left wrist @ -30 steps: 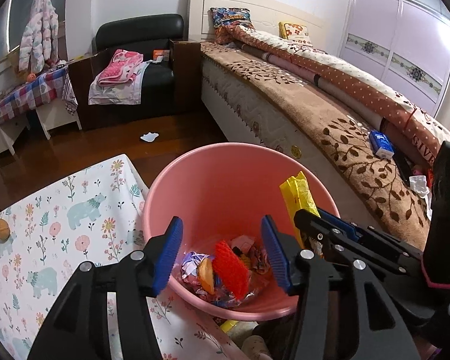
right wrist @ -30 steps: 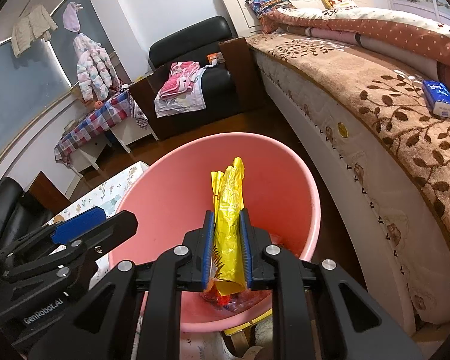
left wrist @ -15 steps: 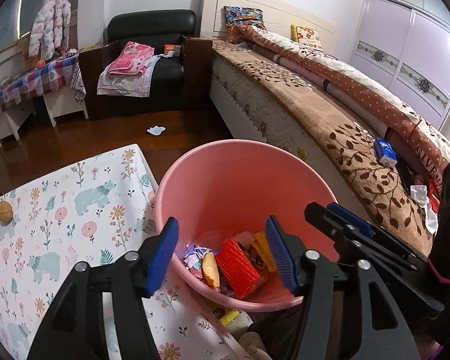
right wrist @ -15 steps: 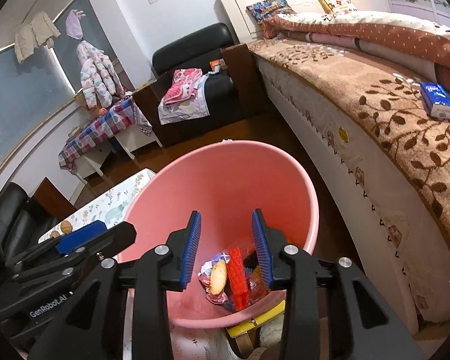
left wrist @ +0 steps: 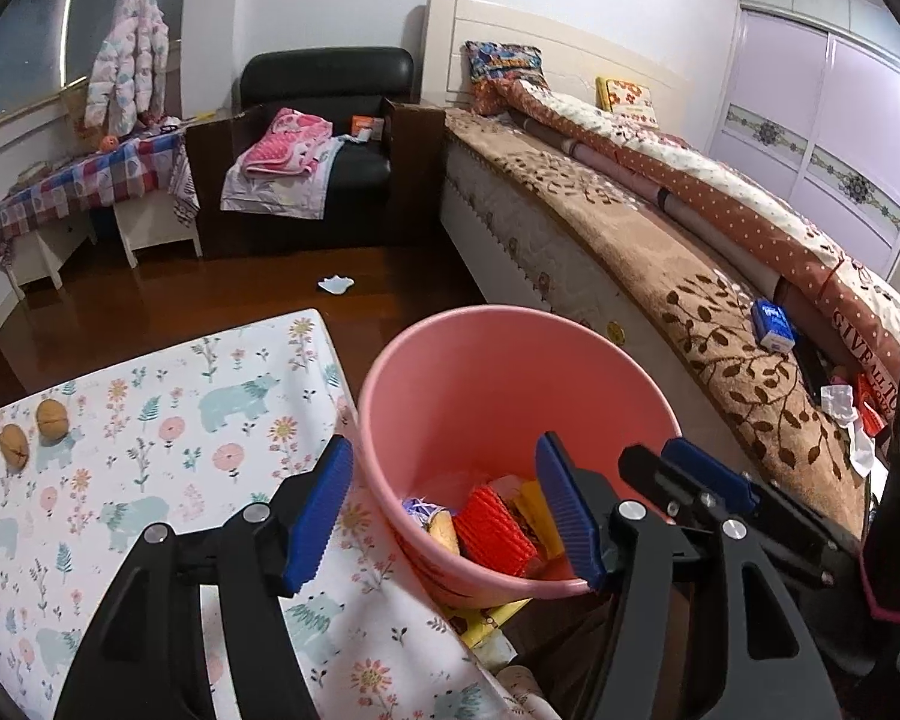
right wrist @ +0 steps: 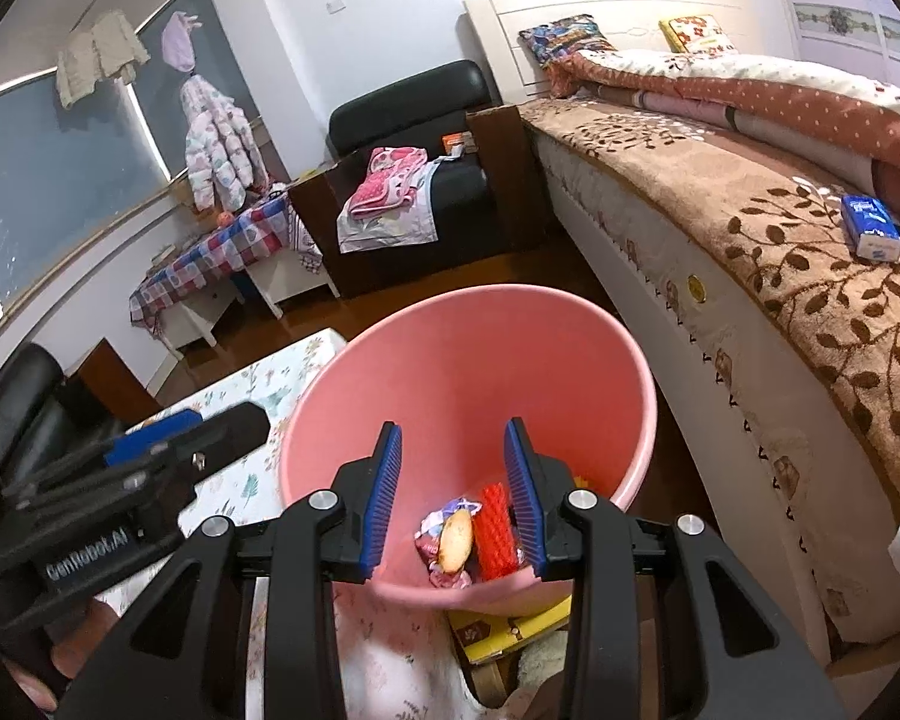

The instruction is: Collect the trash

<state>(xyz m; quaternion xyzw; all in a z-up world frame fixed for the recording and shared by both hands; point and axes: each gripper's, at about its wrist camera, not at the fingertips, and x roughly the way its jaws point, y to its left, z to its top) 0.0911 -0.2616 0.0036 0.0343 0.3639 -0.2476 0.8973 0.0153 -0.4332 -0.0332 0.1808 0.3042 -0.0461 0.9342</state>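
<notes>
A pink bin (left wrist: pixel 510 372) (right wrist: pixel 468 360) stands beside the table with the floral cloth (left wrist: pixel 150 450). In it lie a red mesh piece (left wrist: pixel 492 531) (right wrist: pixel 495 531), a yellow wrapper (left wrist: pixel 537 516), a round biscuit (right wrist: pixel 456 546) and other wrappers. My left gripper (left wrist: pixel 450 516) is open and empty, straddling the bin's near rim. My right gripper (right wrist: pixel 453 498) is open and empty above the bin; it also shows in the left wrist view (left wrist: pixel 708 480). Two walnuts (left wrist: pixel 33 429) lie on the table's far left.
A bed (left wrist: pixel 660 228) runs along the right with a blue tissue pack (left wrist: pixel 774 324) on it. A black armchair (left wrist: pixel 318 138) with pink cloth stands behind. A white scrap (left wrist: pixel 335 284) lies on the wooden floor. A yellow box (right wrist: pixel 510 624) sits under the bin.
My right gripper opened and let go of the yellow wrapper, which now lies in the bin. Both grippers pulled back and up from the bin.
</notes>
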